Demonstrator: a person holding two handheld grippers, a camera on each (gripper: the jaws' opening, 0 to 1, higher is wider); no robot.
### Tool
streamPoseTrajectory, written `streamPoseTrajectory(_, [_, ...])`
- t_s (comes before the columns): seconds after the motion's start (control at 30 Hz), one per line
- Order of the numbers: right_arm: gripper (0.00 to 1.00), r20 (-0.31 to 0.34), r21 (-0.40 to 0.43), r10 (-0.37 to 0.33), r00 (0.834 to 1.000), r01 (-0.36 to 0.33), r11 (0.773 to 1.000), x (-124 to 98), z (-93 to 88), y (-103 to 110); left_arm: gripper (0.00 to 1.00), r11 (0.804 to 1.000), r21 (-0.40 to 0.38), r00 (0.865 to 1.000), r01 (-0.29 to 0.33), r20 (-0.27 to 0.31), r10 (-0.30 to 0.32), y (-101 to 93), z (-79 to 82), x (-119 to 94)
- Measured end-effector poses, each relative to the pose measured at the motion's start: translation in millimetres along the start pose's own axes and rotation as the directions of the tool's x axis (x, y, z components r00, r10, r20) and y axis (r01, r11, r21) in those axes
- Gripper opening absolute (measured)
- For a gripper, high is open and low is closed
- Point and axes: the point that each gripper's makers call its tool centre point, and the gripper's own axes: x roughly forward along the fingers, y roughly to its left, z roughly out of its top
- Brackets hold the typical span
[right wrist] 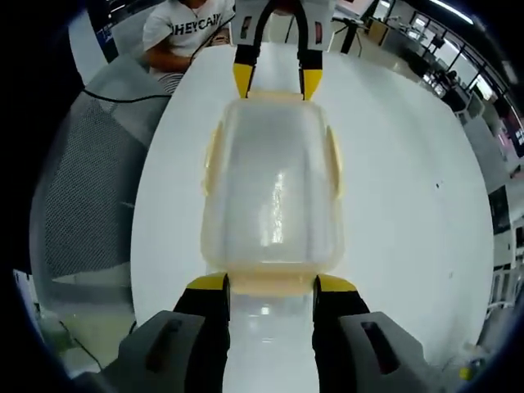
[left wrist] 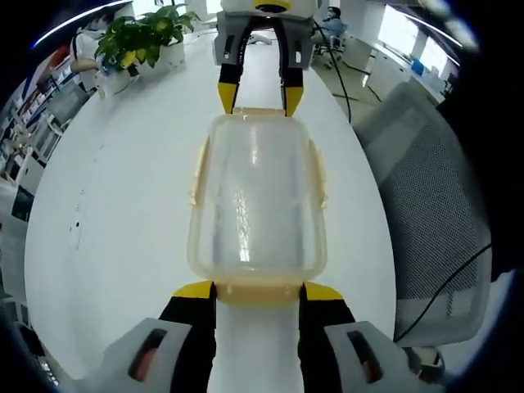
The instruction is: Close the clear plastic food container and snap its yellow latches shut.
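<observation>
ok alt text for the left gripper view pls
A clear container with yellow latches lies on a white table, the left tool at its near end and the right tool at its far end. A plant stands behind.

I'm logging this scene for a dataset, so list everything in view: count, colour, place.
Food container: one, clear with a pale yellow lid rim, lying on the table between the two grippers.
End latches: two, yellow, one at each short end, by each gripper's tips.
Side latches: two, yellow, on the long sides.
Table: one, white.
Potted plant: one, green in a white pot, far end of the table.
Mesh chair: one, grey, beside the table.
Seated person: one, white shirt.
Left gripper: black with yellow tips.
Right gripper: same colours.
</observation>
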Motion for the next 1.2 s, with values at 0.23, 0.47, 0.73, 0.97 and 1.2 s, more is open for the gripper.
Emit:
streamPoseTrajectory(0.23, [0.36, -0.006, 0.016, -0.006, 1.000, 0.006, 1.000, -5, -20.7, 0, 0.34, 1.000, 0.016, 1.000, -0.006, -0.001, 0.006, 3.3, 19.5, 9])
streamPoseTrajectory(0.47, [0.36, -0.013, 0.017, -0.008, 1.000, 0.009, 1.000, -10, -40.3, 3, 0.34, 1.000, 0.029, 1.000, 0.002, -0.003, -0.002, 1.6, 36.8, 20])
streamPoseTrajectory(0.73, [0.36, -0.021, 0.023, -0.010, 1.000, 0.011, 1.000, -14, -58.2, 4, 0.34, 0.999, 0.031, 1.000, 0.016, -0.003, -0.016, 1.9, 51.8, 30])
streamPoseTrajectory(0.97, [0.36, -0.022, 0.031, -0.011, 1.000, 0.011, 0.999, -15, -65.5, 5, 0.34, 0.999, 0.037, 1.000, 0.019, -0.007, -0.018, 2.8, 58.2, 34])
streamPoseTrajectory(1.2, [0.36, -0.024, 0.035, -0.005, 1.000, 0.006, 0.999, -10, -67.8, 7, 0.34, 0.999, 0.035, 1.000, 0.022, -0.016, -0.022, 0.7, 57.2, 38])
